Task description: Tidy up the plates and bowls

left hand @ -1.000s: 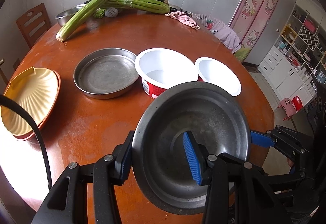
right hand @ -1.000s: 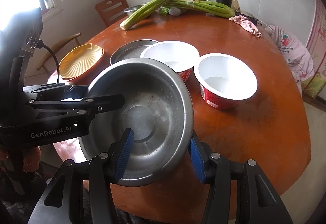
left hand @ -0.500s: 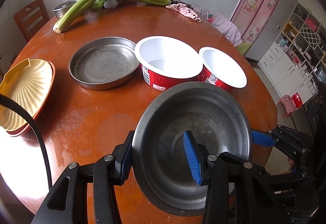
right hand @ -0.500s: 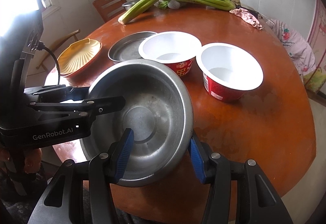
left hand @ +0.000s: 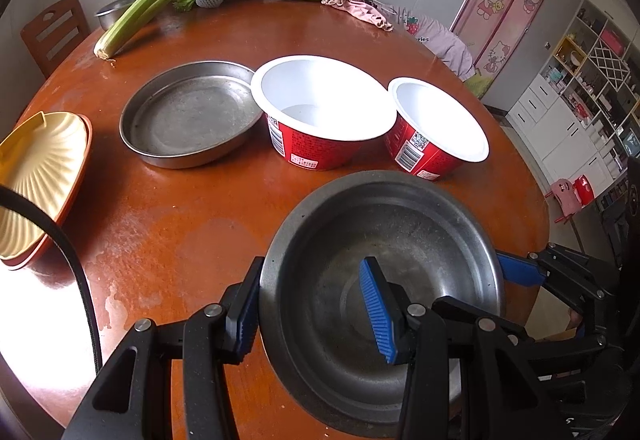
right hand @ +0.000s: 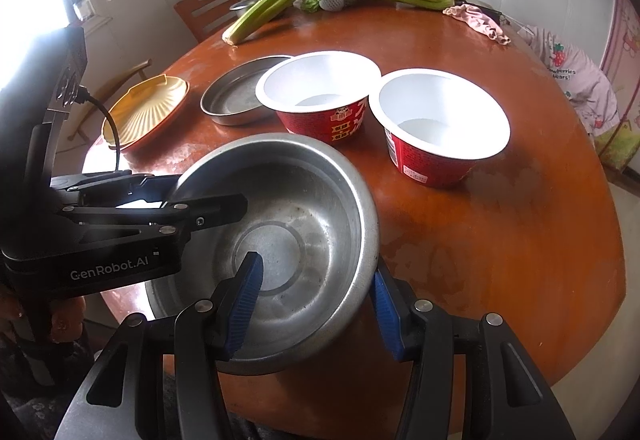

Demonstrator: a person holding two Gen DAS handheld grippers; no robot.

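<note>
Both grippers, left (left hand: 312,312) and right (right hand: 316,304), pinch the steel bowl (right hand: 288,240) by opposite rims; uneven pull could twist it loose onto the table (right hand: 500,240).

From my left wrist view, the near rim of the steel bowl (left hand: 384,240) is hidden below my fingers (left hand: 376,304). The yellow plate (left hand: 36,176), far left of the fingers, is cut off by the picture's edge. From my right wrist view, the flat steel pan (right hand: 236,96), ahead of the fingers, is partly hidden behind the near red cup (right hand: 320,92). Shelf contents (left hand: 592,80) far right are too small to identify.
</note>
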